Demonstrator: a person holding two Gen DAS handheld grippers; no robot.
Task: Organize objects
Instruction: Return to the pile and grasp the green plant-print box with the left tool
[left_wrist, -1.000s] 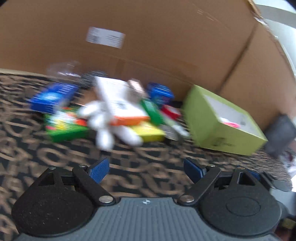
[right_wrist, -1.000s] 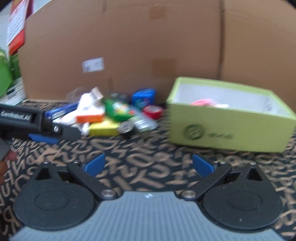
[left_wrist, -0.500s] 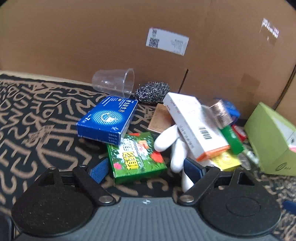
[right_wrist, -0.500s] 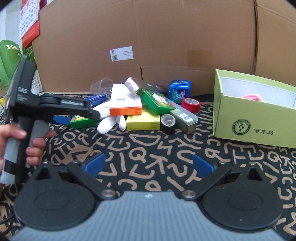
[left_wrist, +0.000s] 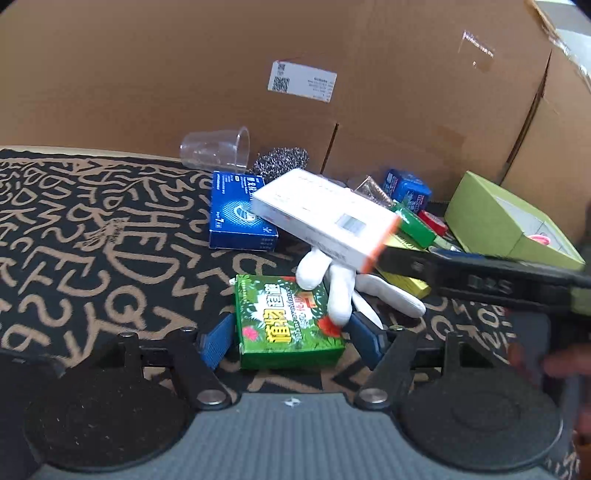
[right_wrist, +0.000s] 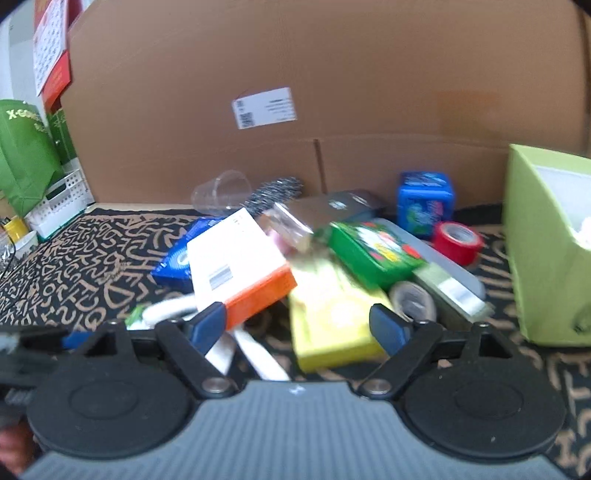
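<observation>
My left tongs (left_wrist: 291, 338) are closing around the flat green cardboard box (left_wrist: 290, 321) at lower centre (not gripping yet); right tongs (right_wrist: 297, 325), closing, straddle the yellow box (right_wrist: 332, 325).

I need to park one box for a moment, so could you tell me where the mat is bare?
The patterned mat is bare left of the blue box and the green box. Crowded: the pile from the white-and-orange box to the red tape and the lime bin.
</observation>
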